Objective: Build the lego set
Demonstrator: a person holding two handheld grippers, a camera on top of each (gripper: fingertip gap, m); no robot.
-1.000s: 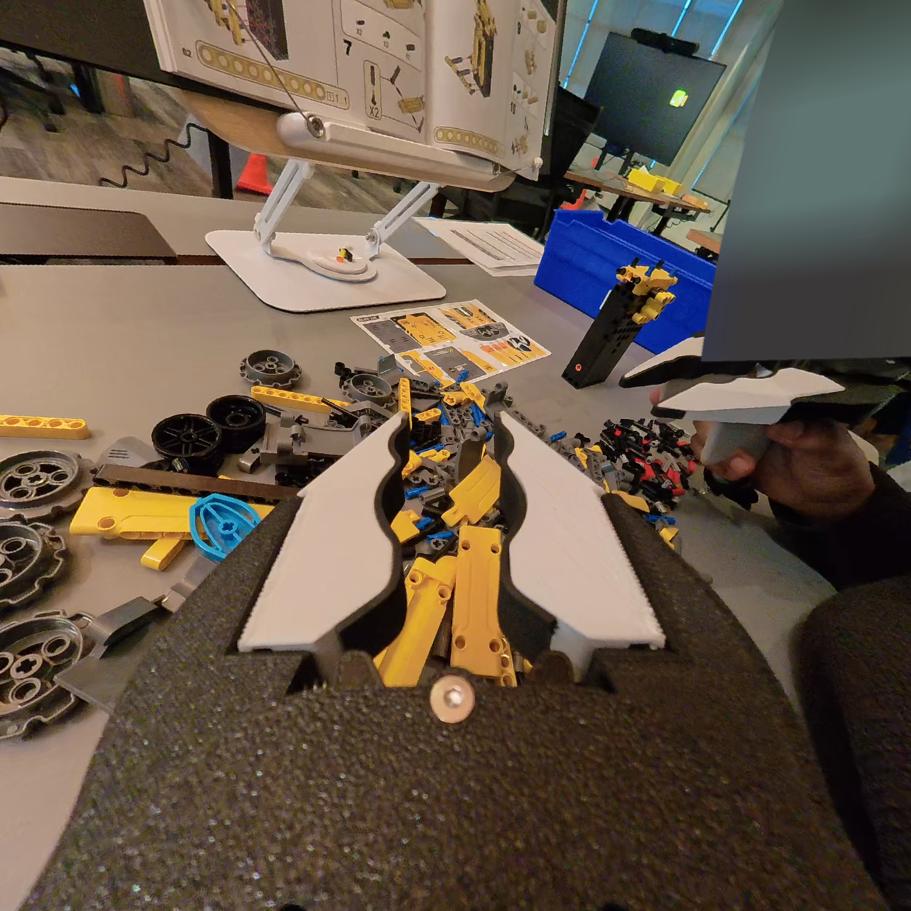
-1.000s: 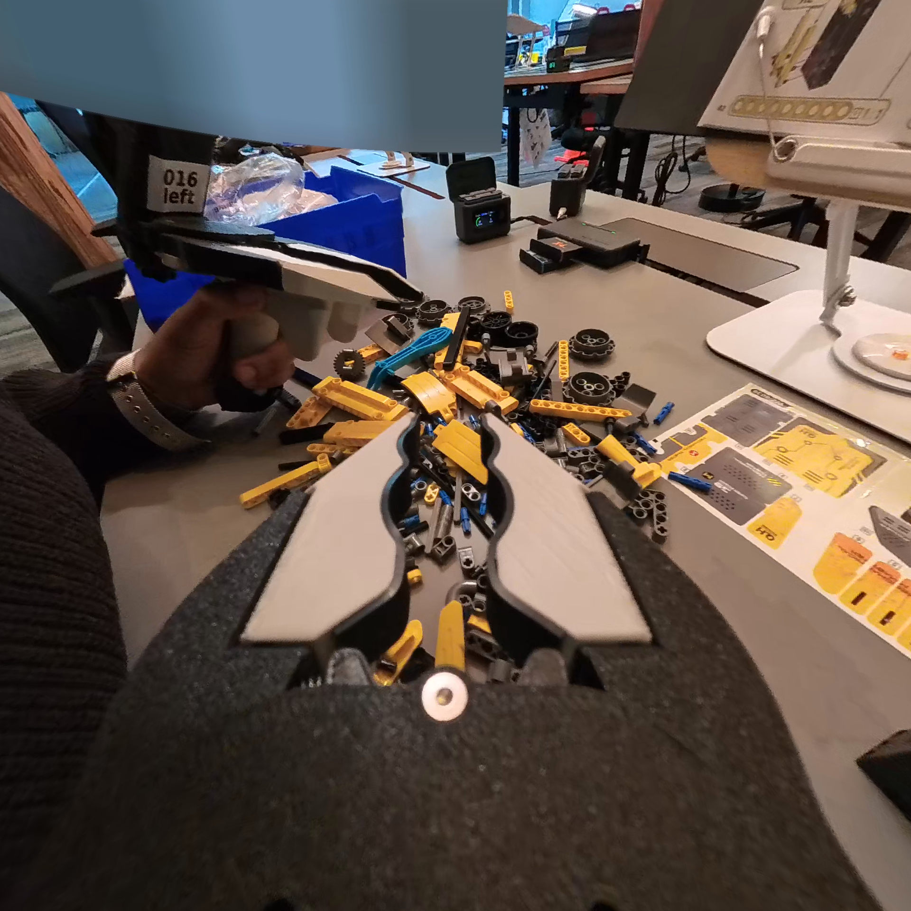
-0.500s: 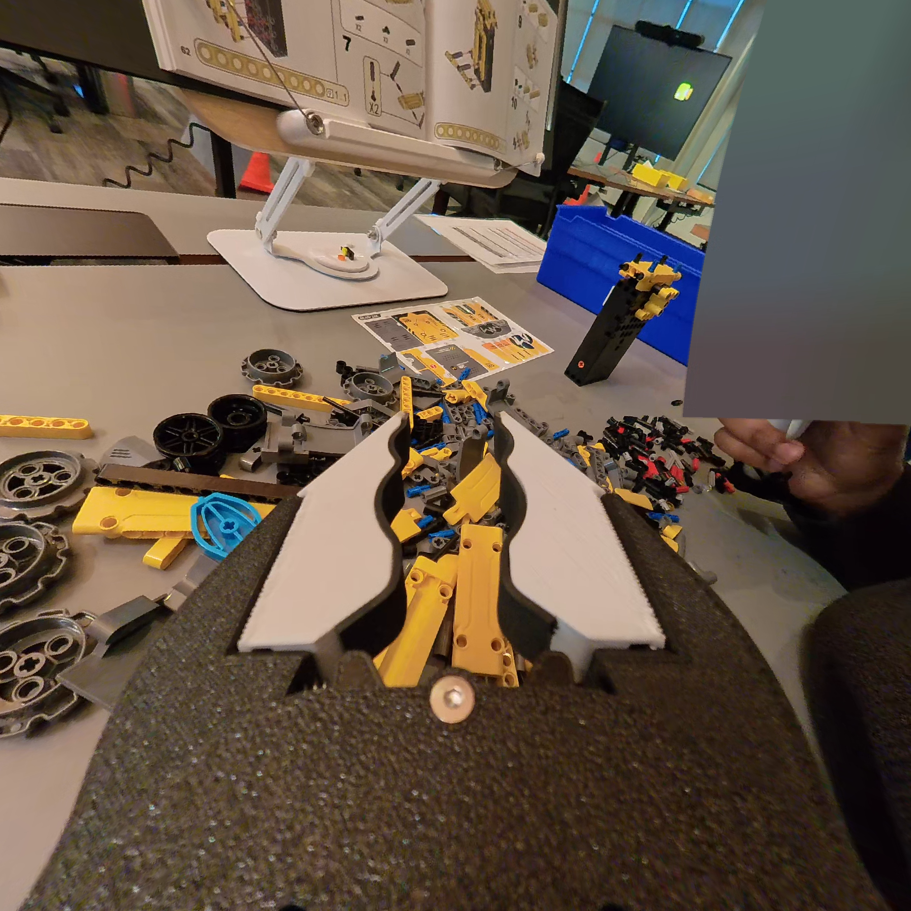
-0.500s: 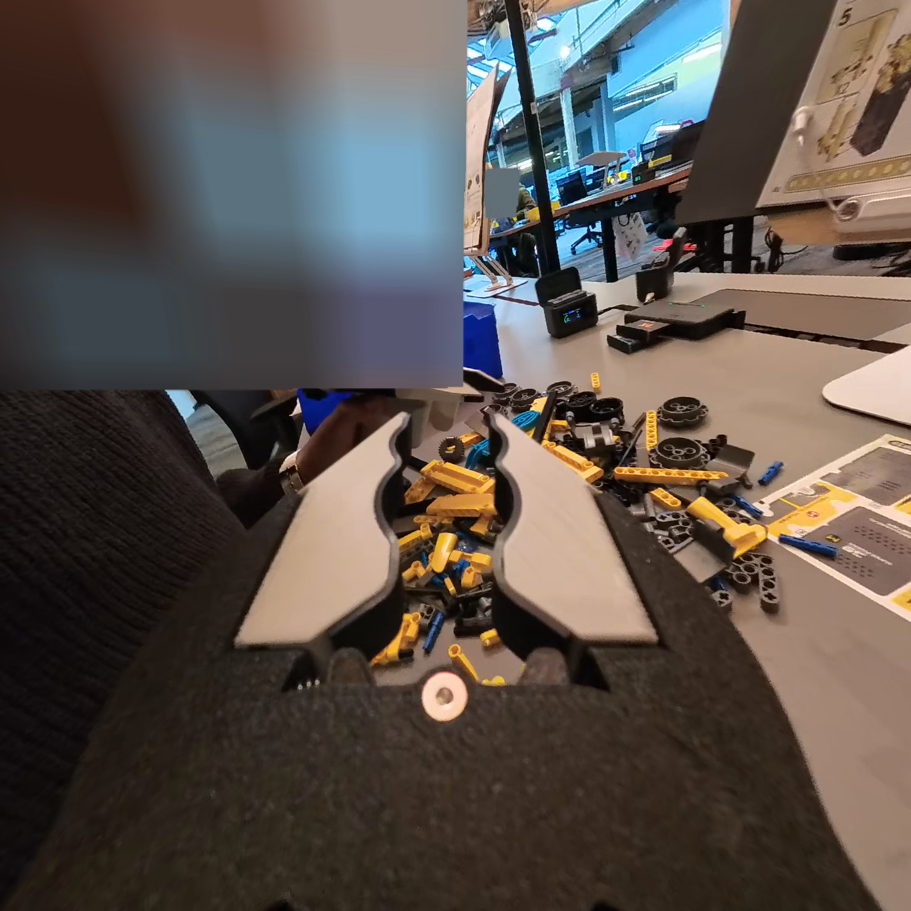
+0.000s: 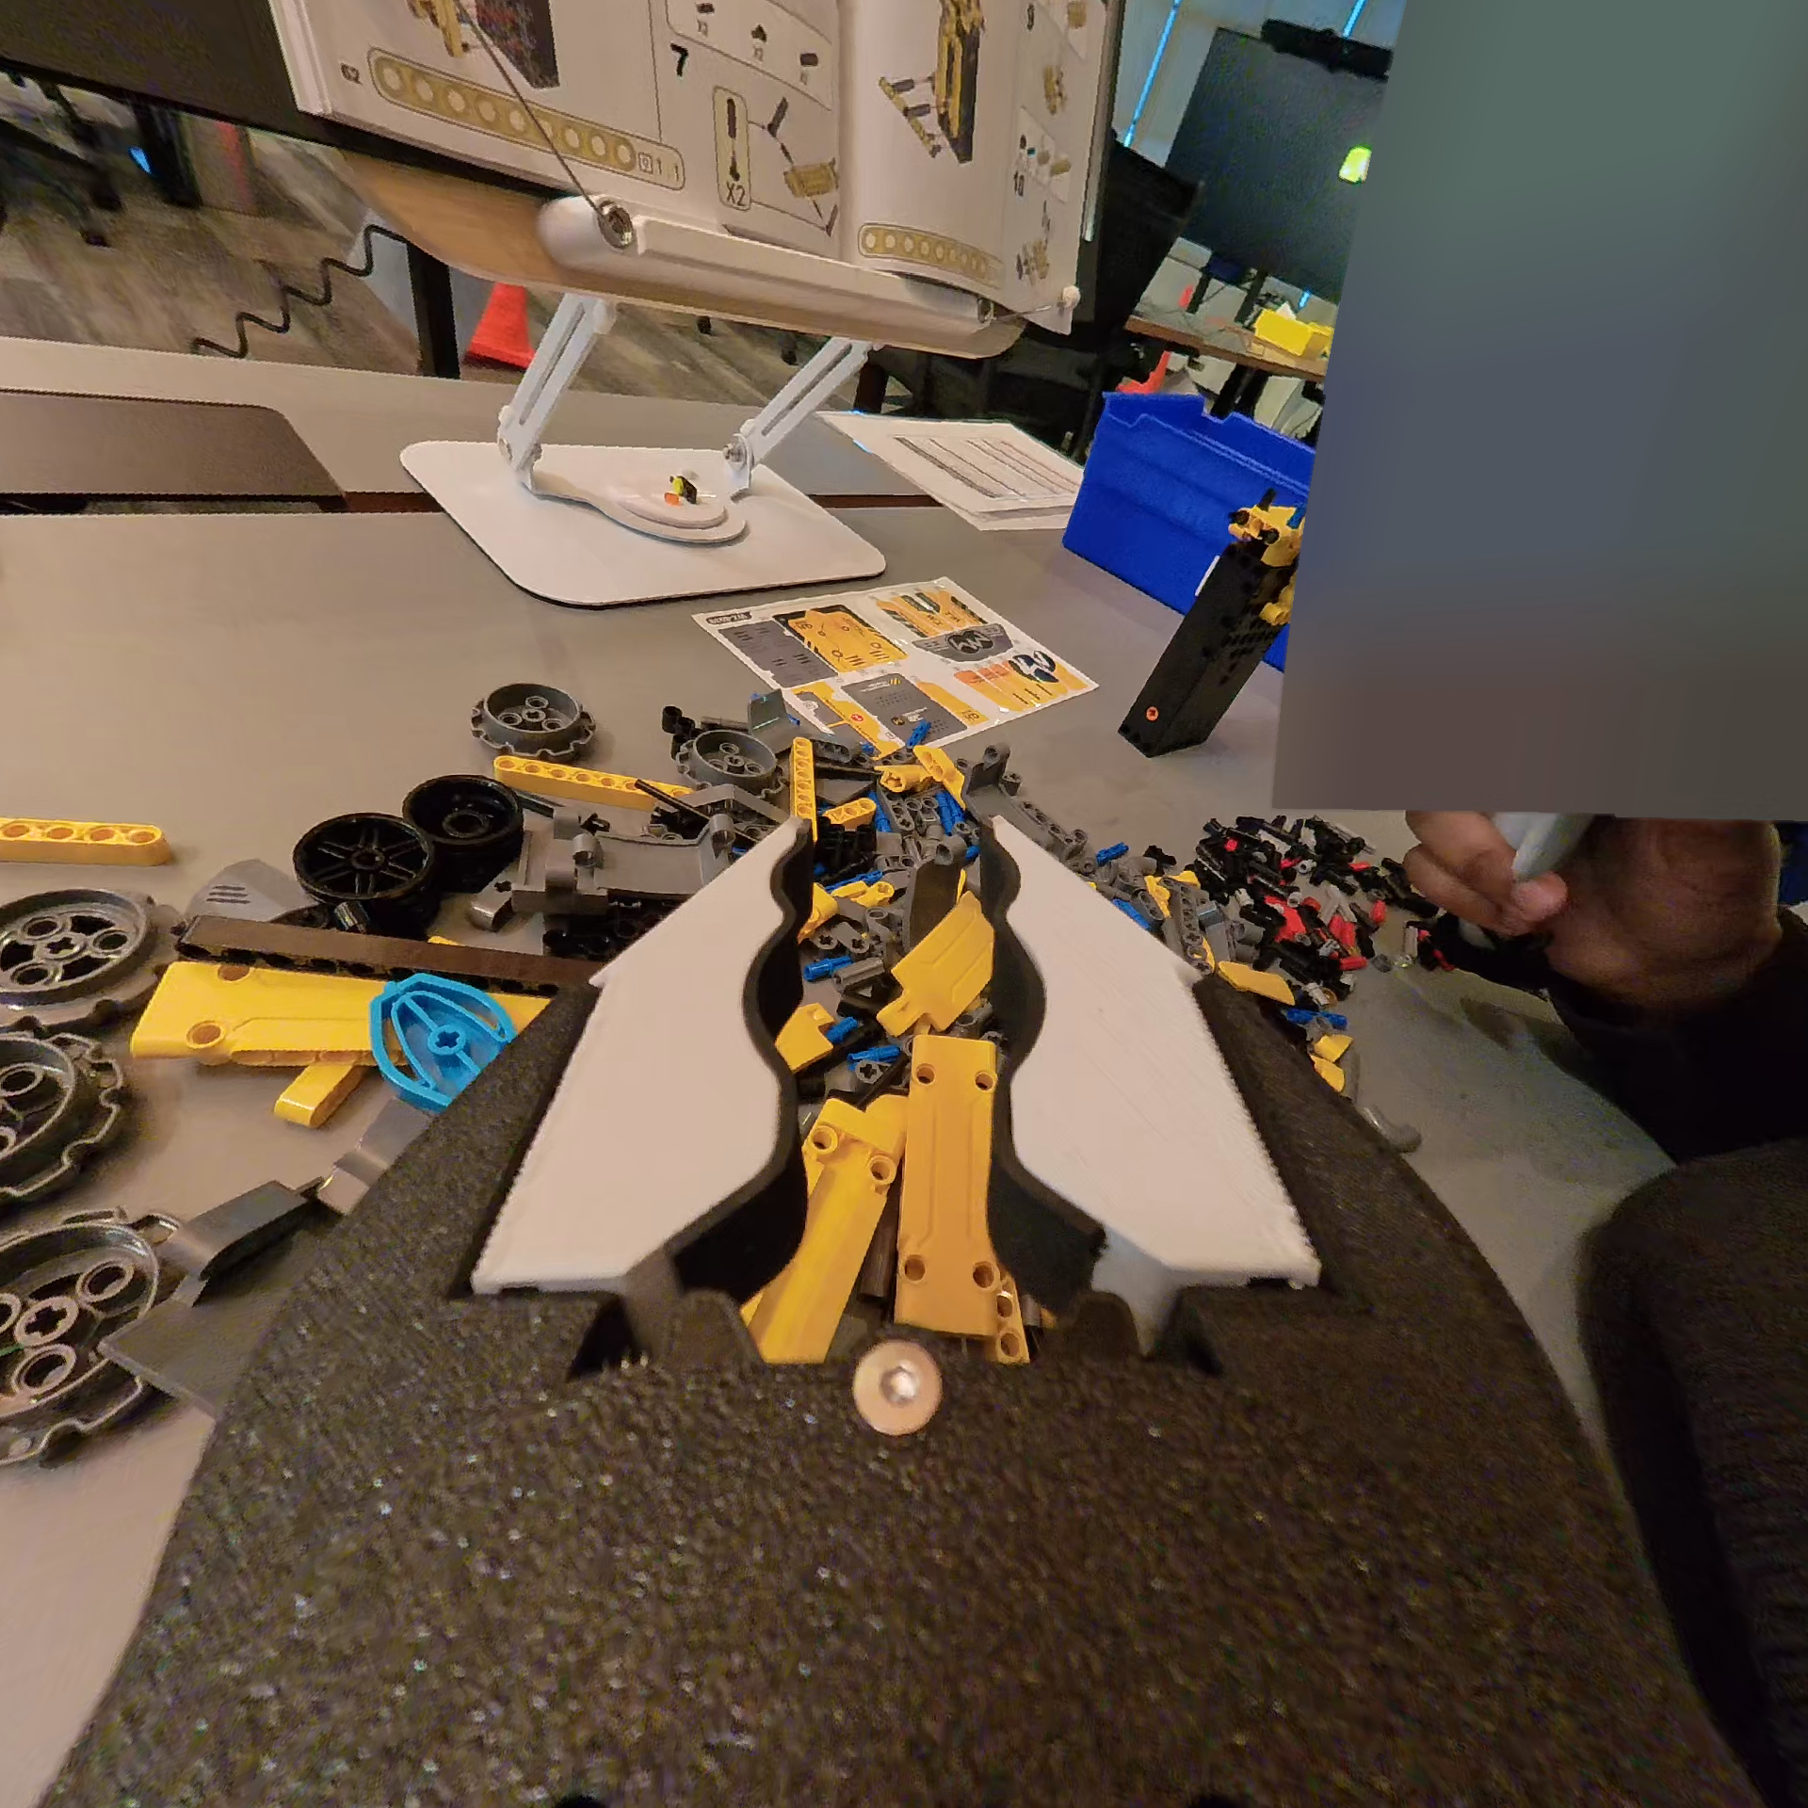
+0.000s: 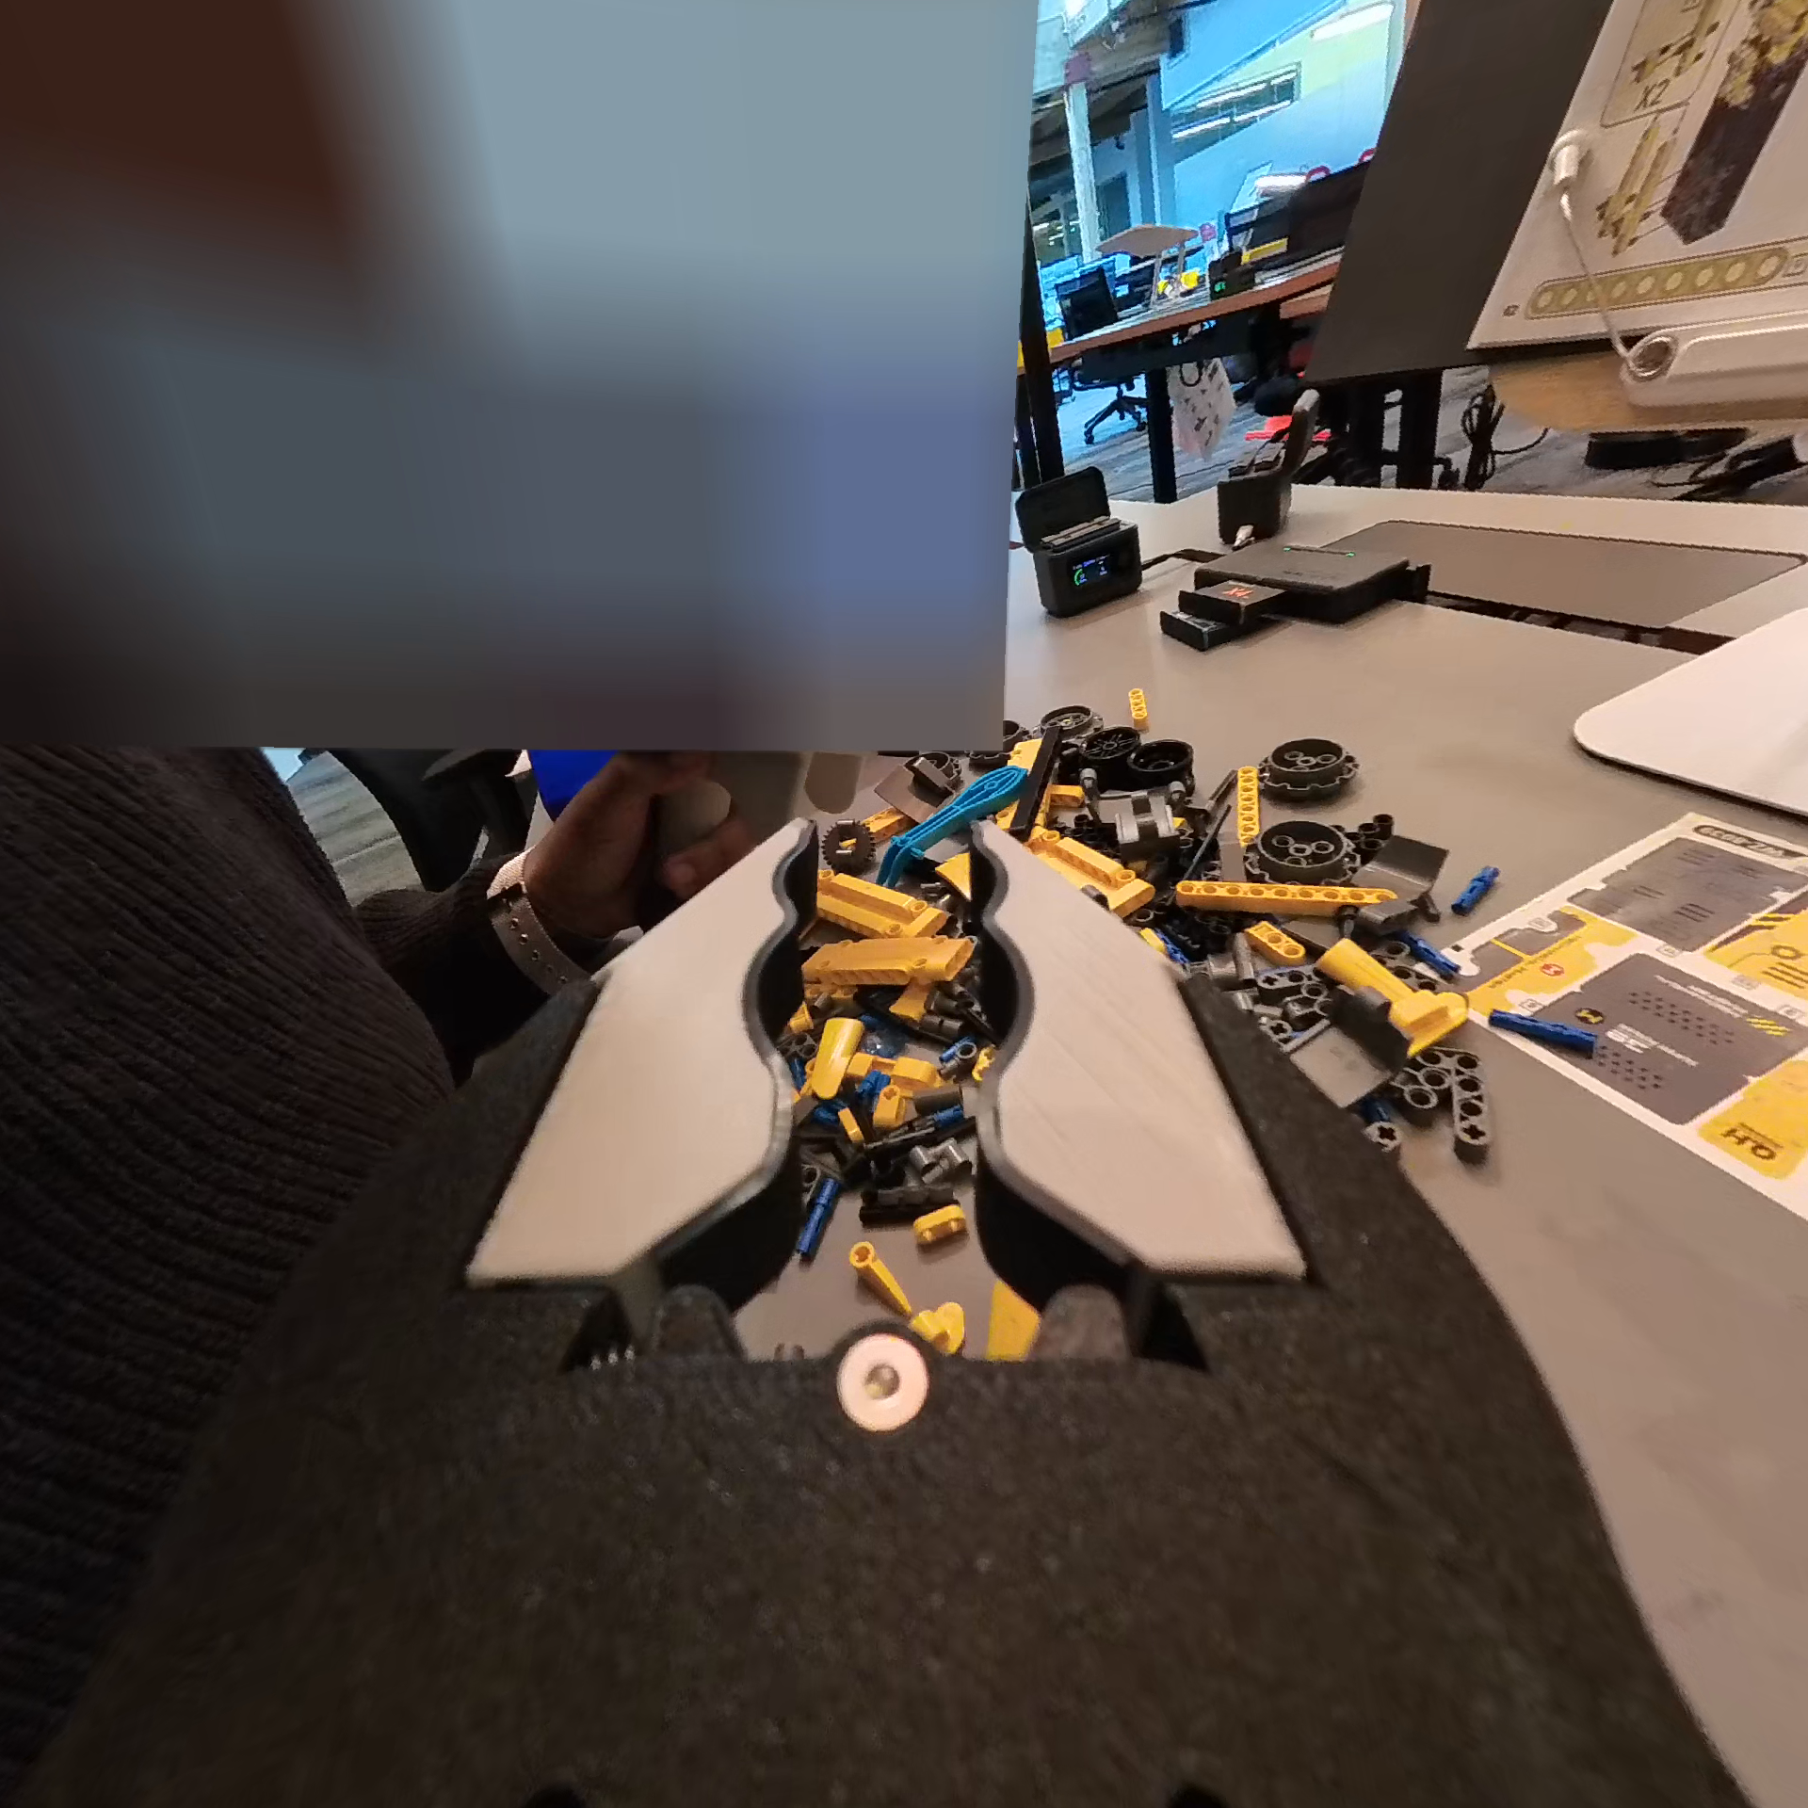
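Both grippers are hovering over a big pile of building-toy parts (image 5: 881,939) on the grey table (image 5: 293,636), nothing gripped in either.

Left gripper (image 5: 895,832): jaws parted, empty. Yellow panel pieces (image 5: 944,1174) lie on the table under the gap, w/ small blue pins and grey bits farther along. To its left: a light-blue curved piece (image 5: 440,1042), black wheels (image 5: 367,861), grey sprocket wheels (image 5: 73,949) and a long yellow beam (image 5: 78,841). Far side has a sticker sheet (image 5: 895,655), the white book stand (image 5: 636,548) w/ an open instruction booklet (image 5: 734,108), and a black-and-yellow partial build (image 5: 1208,655) standing tilted by a blue bin (image 5: 1164,489). A hand (image 5: 1604,900) is on the right, near the red/black small parts (image 5: 1282,900).

Right gripper (image 6: 895,841): also spread apart, empty, above the near edge of the pile (image 6: 900,1057). Yellow beams and blue pins show between the fingers; the blue curved piece (image 6: 949,822) is just past the tips. A hand w/ a wristband (image 6: 607,861) is to the left. Far right: black electronics boxes (image 6: 1272,577).
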